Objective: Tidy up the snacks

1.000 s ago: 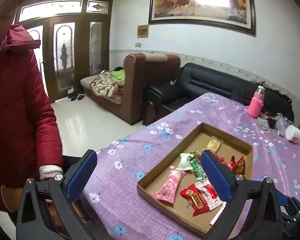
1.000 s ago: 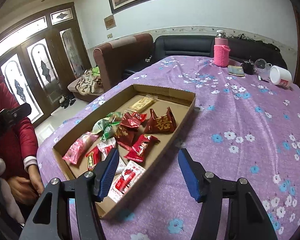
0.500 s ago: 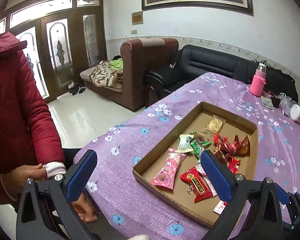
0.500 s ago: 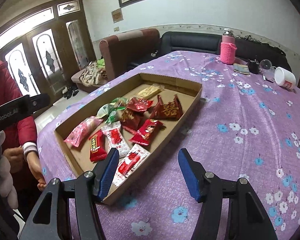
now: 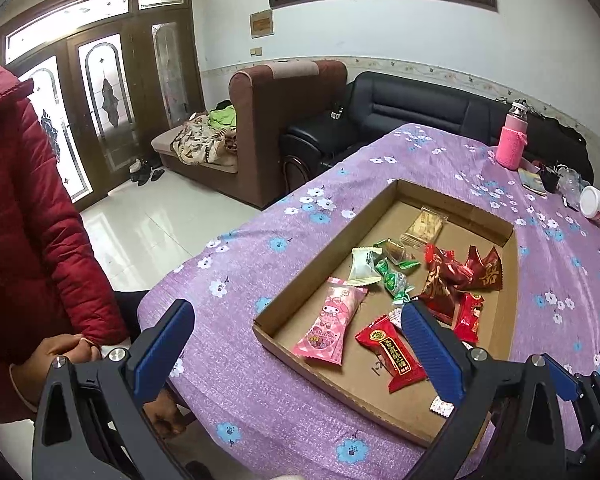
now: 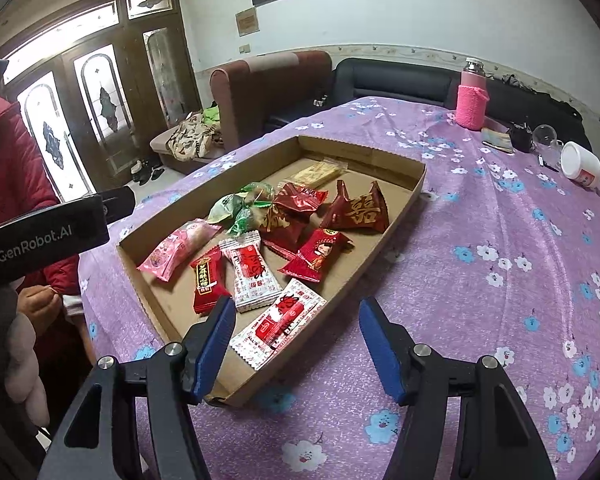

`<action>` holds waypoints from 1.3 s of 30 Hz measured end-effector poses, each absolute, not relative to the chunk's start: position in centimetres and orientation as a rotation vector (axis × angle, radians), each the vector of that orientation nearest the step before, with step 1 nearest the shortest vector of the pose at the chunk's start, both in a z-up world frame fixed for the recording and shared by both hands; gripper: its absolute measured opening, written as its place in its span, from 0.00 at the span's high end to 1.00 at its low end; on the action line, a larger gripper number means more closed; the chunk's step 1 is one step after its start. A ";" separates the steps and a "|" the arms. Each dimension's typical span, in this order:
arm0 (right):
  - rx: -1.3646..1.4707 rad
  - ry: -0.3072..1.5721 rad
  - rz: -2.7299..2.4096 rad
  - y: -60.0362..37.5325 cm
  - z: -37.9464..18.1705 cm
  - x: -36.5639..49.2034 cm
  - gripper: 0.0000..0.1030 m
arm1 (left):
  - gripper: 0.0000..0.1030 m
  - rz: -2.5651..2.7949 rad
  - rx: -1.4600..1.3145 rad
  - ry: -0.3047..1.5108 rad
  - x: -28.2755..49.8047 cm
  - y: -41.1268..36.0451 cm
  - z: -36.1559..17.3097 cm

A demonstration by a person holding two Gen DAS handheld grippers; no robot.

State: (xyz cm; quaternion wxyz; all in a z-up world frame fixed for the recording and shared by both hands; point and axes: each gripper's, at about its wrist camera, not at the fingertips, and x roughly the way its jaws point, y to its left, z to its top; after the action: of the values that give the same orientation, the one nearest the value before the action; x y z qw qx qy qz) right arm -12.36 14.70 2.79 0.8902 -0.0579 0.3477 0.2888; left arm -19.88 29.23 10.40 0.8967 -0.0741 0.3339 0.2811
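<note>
A shallow cardboard tray [image 5: 332, 240] lies on the purple flowered tablecloth and holds several wrapped snacks. Among them are a pink packet [image 5: 332, 328], a red bar [image 5: 392, 354], green candies [image 5: 392, 280], red pyramid pouches [image 5: 484, 270] and a pale biscuit pack [image 5: 424, 224]. My left gripper [image 5: 296, 310] hovers wide open over the tray's near left corner, holding nothing. The right gripper [image 6: 296, 306] hangs above the tray's [image 6: 404, 204] near end, its jaws opening. A flat white-and-red packet [image 6: 280, 320] lies below them, untouched.
A pink-sleeved bottle [image 6: 471, 100], a tipped white cup [image 6: 582, 164] and small clutter stand at the table's far right. A person in a red coat [image 5: 20, 240] stands at the table's left edge. Sofas lie beyond. The left gripper's body [image 6: 48, 232] crosses the right view's left side.
Both grippers have sunk and tipped toward the tray, which now looks larger and nearer. The person's hands have come into the left view. No snack has moved.
</note>
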 end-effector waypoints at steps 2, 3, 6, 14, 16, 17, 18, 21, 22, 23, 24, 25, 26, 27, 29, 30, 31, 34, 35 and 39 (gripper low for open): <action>-0.121 0.726 0.600 14.8 2.7 -12.3 0.33 | 0.00 0.582 -0.155 0.695 -19.8 29.2 10.3; -0.121 0.727 0.600 14.8 2.6 -12.3 0.33 | 0.00 0.581 -0.156 0.698 -19.7 29.3 10.2; -0.120 0.727 0.601 14.9 2.7 -12.3 0.33 | 0.00 0.578 -0.161 0.704 -19.6 29.3 10.0; -0.124 0.731 0.605 15.2 2.7 -12.3 0.33 | 0.00 0.571 -0.167 0.712 -19.5 29.3 9.8; -0.126 0.729 0.606 15.3 2.7 -12.4 0.33 | 0.00 0.570 -0.168 0.713 -19.6 29.2 9.7; -0.126 0.729 0.606 15.3 2.7 -12.4 0.33 | 0.00 0.569 -0.167 0.714 -19.6 29.2 9.7; -0.125 0.729 0.605 15.3 2.7 -12.4 0.33 | 0.00 0.566 -0.167 0.716 -19.7 29.1 9.7; -0.119 0.731 0.596 15.2 2.7 -12.3 0.32 | 0.00 0.559 -0.166 0.719 -19.7 28.7 9.7; -0.115 0.732 0.590 15.1 2.7 -12.2 0.32 | 0.00 0.556 -0.166 0.720 -19.7 28.6 9.7; -0.111 0.734 0.584 14.9 2.7 -12.2 0.32 | 0.00 0.551 -0.165 0.722 -19.7 28.4 9.7; -0.104 0.736 0.574 14.7 2.7 -12.1 0.32 | 0.00 0.548 -0.166 0.723 -19.7 28.3 9.7; -0.099 0.738 0.567 14.5 2.7 -12.0 0.32 | 0.00 0.545 -0.166 0.724 -19.7 28.2 9.7; -0.091 0.742 0.558 14.3 2.6 -11.9 0.32 | 0.00 0.543 -0.166 0.725 -19.7 28.0 9.7; -0.080 0.747 0.547 14.0 2.6 -11.7 0.32 | 0.00 0.540 -0.167 0.726 -19.7 27.9 9.7; -0.061 0.754 0.529 13.5 2.6 -11.5 0.32 | 0.00 0.535 -0.171 0.730 -19.7 27.7 9.7; -0.049 0.758 0.519 13.2 2.6 -11.3 0.32 | 0.00 0.533 -0.171 0.732 -19.7 27.5 9.7; -0.040 0.761 0.511 12.9 2.6 -11.2 0.32 | 0.00 0.528 -0.170 0.734 -19.6 27.4 9.6; -0.021 0.769 0.491 12.2 2.5 -10.9 0.32 | 0.00 0.519 -0.165 0.738 -19.6 26.8 9.6; -0.016 0.770 0.487 12.0 2.5 -10.9 0.32 | 0.00 0.514 -0.163 0.738 -19.6 26.6 9.6; -0.018 0.770 0.476 11.9 2.5 -11.1 0.31 | 0.00 0.503 -0.155 0.738 -19.5 25.9 9.7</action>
State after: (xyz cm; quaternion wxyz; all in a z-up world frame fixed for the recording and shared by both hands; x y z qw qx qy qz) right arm -11.14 11.86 2.53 0.8993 -0.0089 0.3719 0.2301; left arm -19.50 25.91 9.67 0.8990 -0.0749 0.3566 0.2428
